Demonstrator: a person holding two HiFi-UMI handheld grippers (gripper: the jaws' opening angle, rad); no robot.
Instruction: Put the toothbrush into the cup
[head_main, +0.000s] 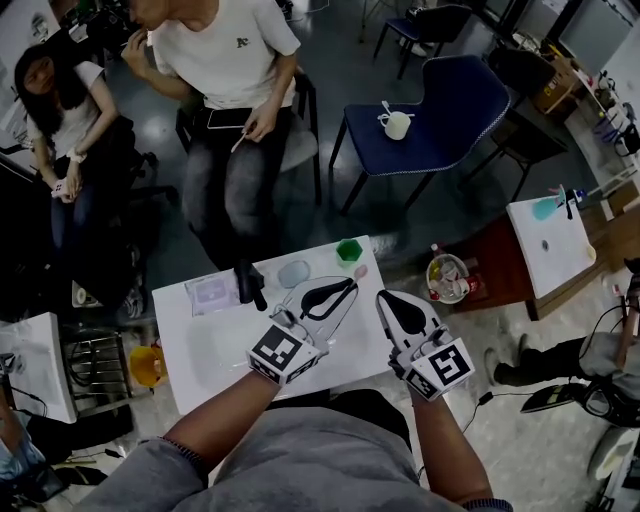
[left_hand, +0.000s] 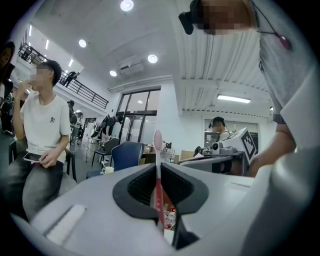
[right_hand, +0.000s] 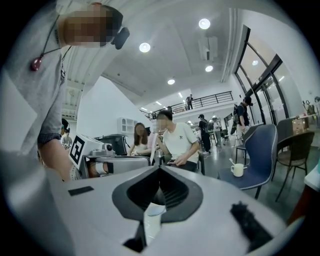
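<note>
Head view: toothbrush (head_main: 358, 271) seen clamped in left claw (head_main: 340, 292), long axis aimed at far edge of table (head_main: 205, 355). Pink head noted just short of green cup (head_main: 348, 250), near far right corner. Right claw (head_main: 390, 303) seen over right edge.

Left gripper view: left claw (left_hand: 158, 169) seen closed on toothbrush (left_hand: 157, 150) shaft, head projected past tips.

Right gripper view: right claw (right_hand: 160, 170) seen closed, nothing gripped.

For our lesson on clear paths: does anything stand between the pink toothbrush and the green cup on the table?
Nothing visible does. The toothbrush, clamped in the left gripper's fingers, has its head close by the green cup, with no object between them.
</note>
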